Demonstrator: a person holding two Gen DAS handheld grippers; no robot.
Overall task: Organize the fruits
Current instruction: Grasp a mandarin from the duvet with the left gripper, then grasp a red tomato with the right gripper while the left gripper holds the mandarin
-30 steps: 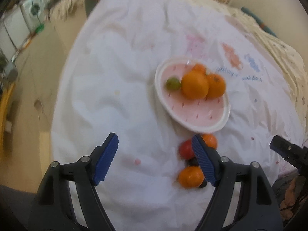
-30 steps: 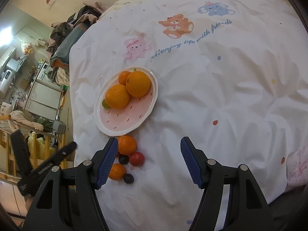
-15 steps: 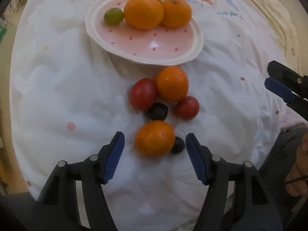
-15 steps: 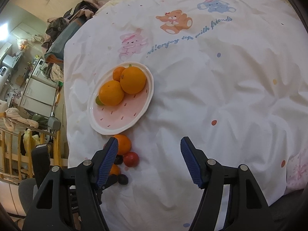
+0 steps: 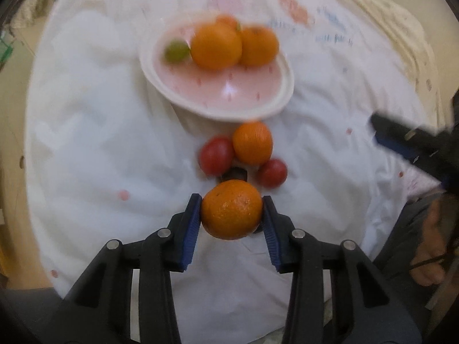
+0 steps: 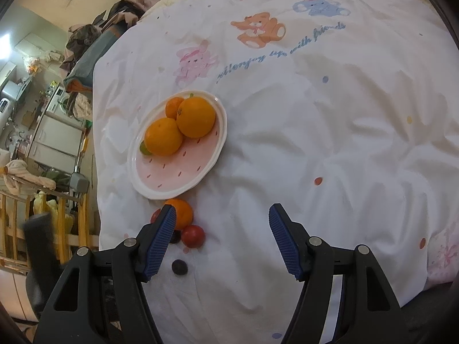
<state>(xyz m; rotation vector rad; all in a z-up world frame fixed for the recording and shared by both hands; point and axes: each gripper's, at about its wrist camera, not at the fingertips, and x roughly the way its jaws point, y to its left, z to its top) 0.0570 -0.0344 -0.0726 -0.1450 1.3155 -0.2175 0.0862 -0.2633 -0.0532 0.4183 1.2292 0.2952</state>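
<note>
My left gripper (image 5: 231,215) is shut on a small orange (image 5: 231,209) and holds it just above the white sheet. Ahead of it lie another orange (image 5: 252,142), two red fruits (image 5: 215,155) (image 5: 272,172) and a dark fruit (image 5: 234,174). The pink plate (image 5: 252,97) beyond holds two big oranges (image 5: 215,46), a smaller one and a green fruit (image 5: 176,52). My right gripper (image 6: 222,239) is open and empty, above the sheet right of the loose fruits (image 6: 192,235); the plate (image 6: 183,183) lies ahead to its left.
The fruit lies on a bed with a white cartoon-print sheet (image 6: 315,114). The bed's left edge drops to a room with a wooden rail (image 6: 17,229) and cabinets (image 6: 54,140). A loose dark fruit (image 6: 179,266) lies near the right gripper's left finger.
My left gripper has closed on the nearest small orange and lifted it a little. The right gripper has stayed open and hardly moved.
</note>
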